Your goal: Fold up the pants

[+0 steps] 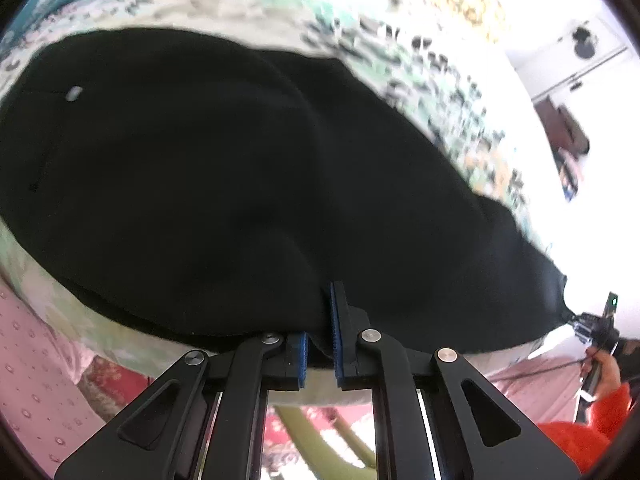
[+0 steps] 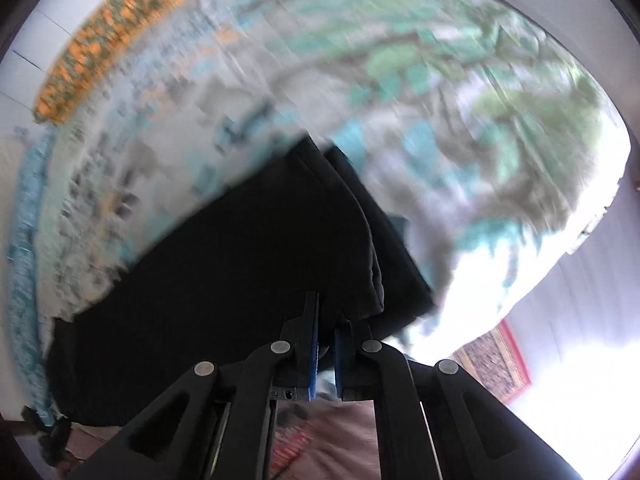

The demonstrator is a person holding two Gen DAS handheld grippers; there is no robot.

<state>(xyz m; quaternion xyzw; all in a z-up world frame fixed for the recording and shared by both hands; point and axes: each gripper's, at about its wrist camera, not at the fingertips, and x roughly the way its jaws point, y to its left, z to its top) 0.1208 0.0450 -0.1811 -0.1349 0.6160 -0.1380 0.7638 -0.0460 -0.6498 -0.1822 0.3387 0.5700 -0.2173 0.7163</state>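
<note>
Left wrist view: black pants (image 1: 224, 184) spread lengthwise on patterned bedcover (image 1: 440, 92), near edge pinched by left gripper (image 1: 320, 344), right gripper (image 2: 326, 356) likewise clamped on cloth.

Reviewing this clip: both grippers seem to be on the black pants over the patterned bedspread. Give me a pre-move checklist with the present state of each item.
1. Left gripper shut on the near edge of the black pants: ok.
2. Right gripper shut on the pants' hem end: ok; fabric sits between its fingers.
3. Pants lying on the bedspread, not off the edge: ok.
4. Fabric flat, free of bunching: not ok, ridges show near the right gripper.
5. How many layers each grip holds: cannot tell.
</note>
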